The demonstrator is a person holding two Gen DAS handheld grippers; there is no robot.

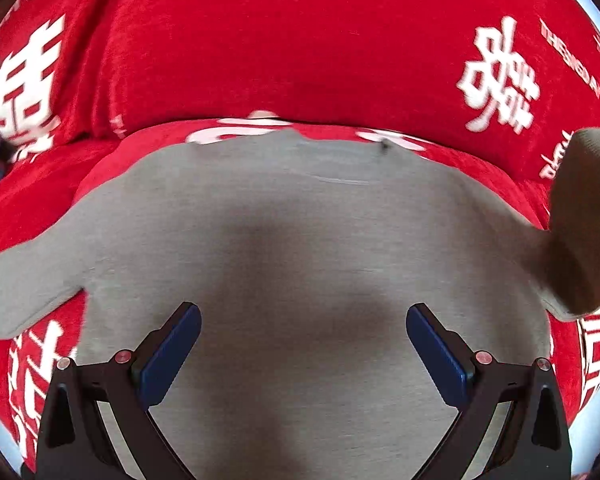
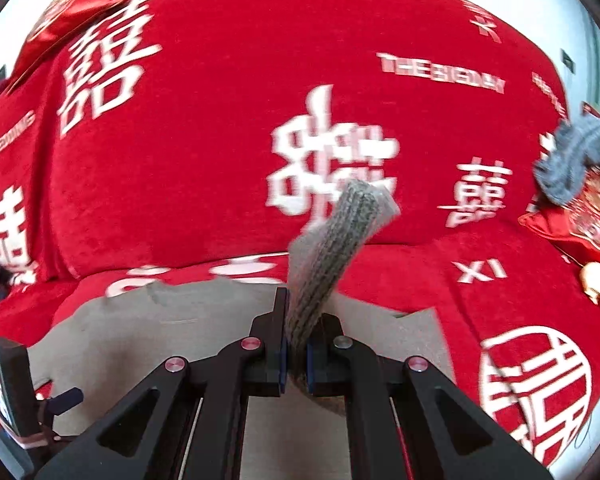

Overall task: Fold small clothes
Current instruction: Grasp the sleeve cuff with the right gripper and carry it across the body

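Note:
A small grey long-sleeved top [image 1: 292, 220] lies spread flat on a red cover with white characters [image 1: 260, 52]. My left gripper [image 1: 303, 344] hovers over the middle of the top, open, with nothing between its blue pads. In the right wrist view my right gripper [image 2: 297, 356] is shut on the ribbed cuff of the top's sleeve [image 2: 336, 248], which sticks up past the fingers. The same lifted sleeve [image 1: 580, 220] shows at the right edge of the left wrist view. The top's body [image 2: 180, 320] lies below the right gripper.
The red cover [image 2: 204, 160] rises into a padded hump behind the top. A crumpled blue-grey garment [image 2: 576, 160] and a red embroidered cushion [image 2: 580, 224] lie at the far right. Another red cushion [image 2: 88, 0] sits at the upper left. The left gripper's body [image 2: 4, 384] shows at lower left.

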